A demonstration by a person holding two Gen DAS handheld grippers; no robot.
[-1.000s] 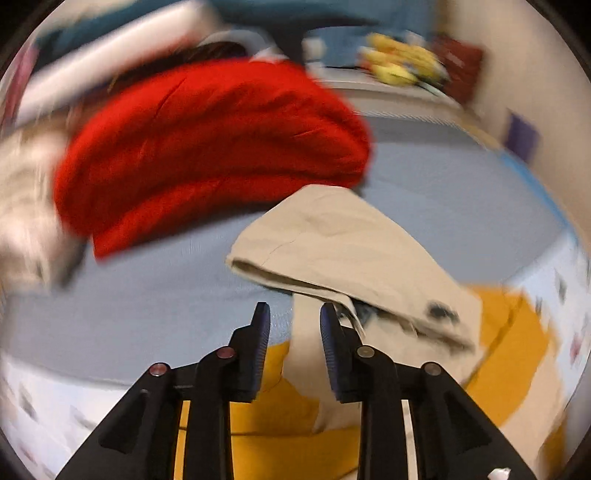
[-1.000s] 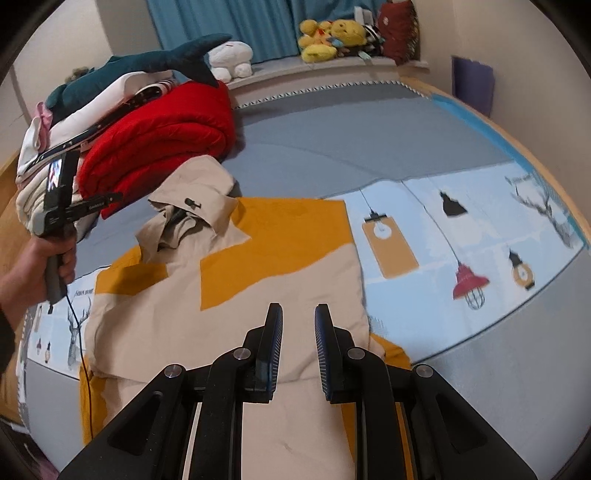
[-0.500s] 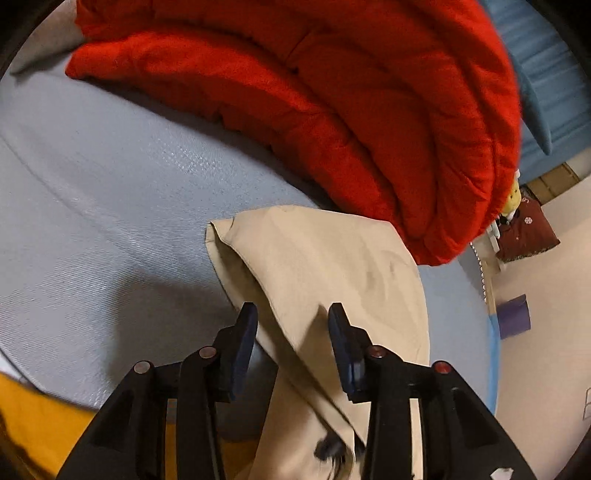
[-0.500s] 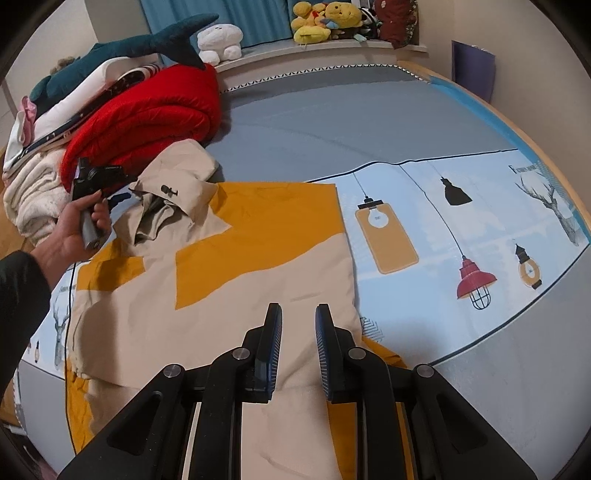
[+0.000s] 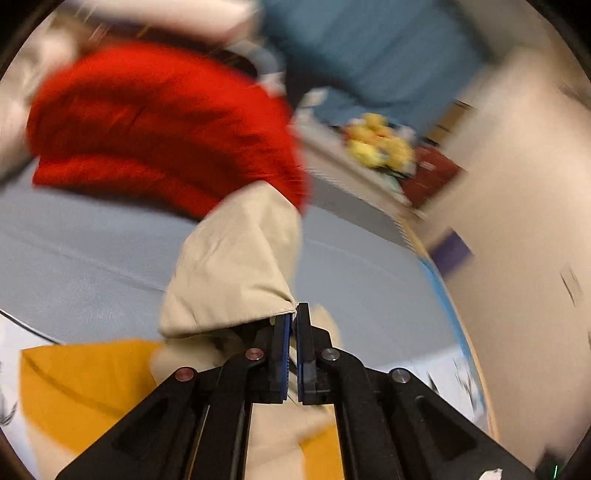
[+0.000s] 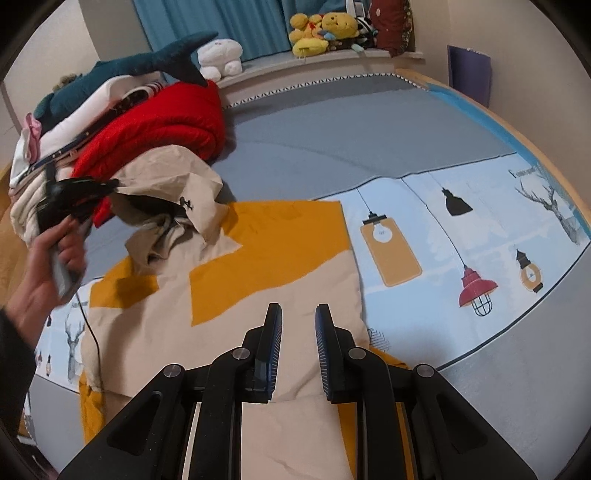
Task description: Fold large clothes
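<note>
A large beige and orange jacket (image 6: 258, 266) lies spread on the bed. Its beige hood (image 5: 236, 266) is lifted off the sheet, and my left gripper (image 5: 293, 314) is shut on the hood's edge, with the cloth pinched between the blue pads. The right wrist view shows this left gripper (image 6: 110, 183) in a person's hand (image 6: 44, 273) at the left, holding the raised hood (image 6: 177, 173). My right gripper (image 6: 298, 314) hovers over the jacket's lower beige part, jaws a little apart, with nothing between them.
A folded red blanket (image 6: 159, 122) and stacked bedding sit just behind the hood, with a shark plush (image 6: 147, 62) on top. Yellow plush toys (image 6: 321, 33) line the window sill. The lamp-print sheet (image 6: 443, 236) stretches to the right. A thin cable (image 6: 92, 332) crosses the jacket's left edge.
My left gripper has shut on the edge of the beige hood and raised it, swinging its view. The right gripper has stayed over the jacket.
</note>
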